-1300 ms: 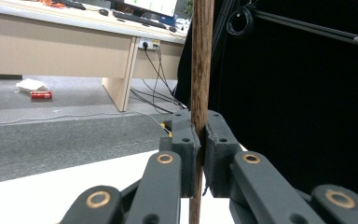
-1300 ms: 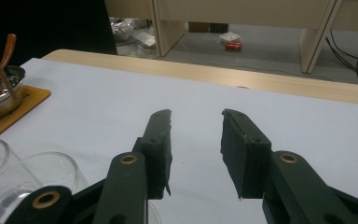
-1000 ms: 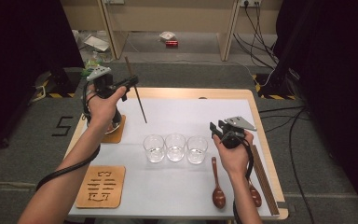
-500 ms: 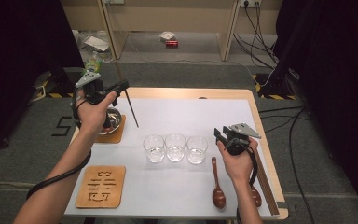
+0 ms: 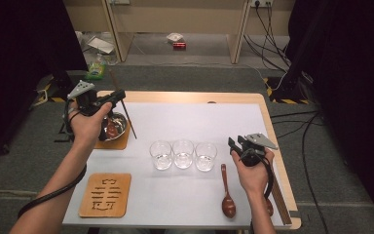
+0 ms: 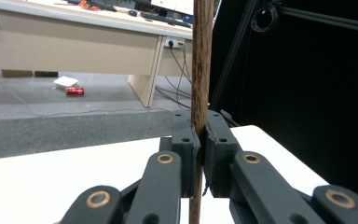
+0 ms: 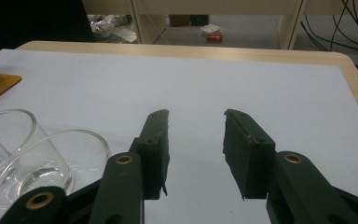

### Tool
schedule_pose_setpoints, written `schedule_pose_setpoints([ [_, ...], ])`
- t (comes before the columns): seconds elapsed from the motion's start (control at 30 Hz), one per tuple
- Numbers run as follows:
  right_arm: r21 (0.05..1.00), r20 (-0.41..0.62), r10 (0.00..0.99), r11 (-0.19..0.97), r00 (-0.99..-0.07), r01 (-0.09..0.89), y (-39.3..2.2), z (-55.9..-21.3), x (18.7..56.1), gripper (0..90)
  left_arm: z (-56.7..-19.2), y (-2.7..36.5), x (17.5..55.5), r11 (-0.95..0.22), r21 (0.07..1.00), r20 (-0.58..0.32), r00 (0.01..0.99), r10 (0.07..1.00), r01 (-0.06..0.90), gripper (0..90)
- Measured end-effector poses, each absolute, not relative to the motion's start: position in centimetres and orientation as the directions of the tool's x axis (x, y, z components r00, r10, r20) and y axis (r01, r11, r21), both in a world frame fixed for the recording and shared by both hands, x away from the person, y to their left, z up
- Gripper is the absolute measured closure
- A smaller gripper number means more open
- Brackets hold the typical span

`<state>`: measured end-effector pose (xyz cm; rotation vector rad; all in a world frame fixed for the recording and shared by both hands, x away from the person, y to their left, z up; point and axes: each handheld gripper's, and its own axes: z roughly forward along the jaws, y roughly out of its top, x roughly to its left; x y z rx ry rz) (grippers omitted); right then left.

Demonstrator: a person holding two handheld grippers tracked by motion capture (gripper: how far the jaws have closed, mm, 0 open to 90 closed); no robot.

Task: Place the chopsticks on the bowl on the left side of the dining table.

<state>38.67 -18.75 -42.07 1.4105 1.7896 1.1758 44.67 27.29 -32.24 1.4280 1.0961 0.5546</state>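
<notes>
Since a second ago the left gripper (image 5: pixel 118 95) has drifted away from the row of three glasses (image 5: pixel 183 154), carrying its wooden stick (image 5: pixel 127 119) toward the small metal bowl (image 5: pixel 114 125) that sits on a wooden coaster (image 5: pixel 117 143) well to the left of them. Its jaws are clamped narrow on the stick, which the left gripper view shows pinched upright between the pads (image 6: pixel 186 151); from above, the lower end slants down just right of the bowl and looks close to the white table (image 5: pixel 199 117), though whether it touches cannot be told. What the reddish thing inside the bowl is stays unclear. Just right of the glasses, the right gripper (image 5: pixel 235 147) has sunk a little and its jaws have just been opening; they stand apart with nothing between them, as the right gripper view confirms (image 7: pixel 195 140). A wooden spoon (image 5: pixel 227 192) lies nearer the person than the rightmost glass, just beside that hand. My judgement is that the stick is light, stiff and thin, so it can pivot or slide in a pinch; holding it near mid-length, as here, should steady the tip. Those glasses, with a little clear liquid inside, are fragile and slippery, so any swing of the stick back towards them wants care.
</notes>
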Motion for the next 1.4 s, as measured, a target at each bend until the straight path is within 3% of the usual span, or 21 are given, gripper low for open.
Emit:
schedule_pose_setpoints([
  [1.4, 0.887, 0.084, 0.963, 0.045, -0.256, 0.460, -19.4, -42.3, 38.4, 60.4, -35.3, 34.6, 40.2, 0.175, 0.935, -0.282, 0.344, 0.896, 0.309, 83.7],
])
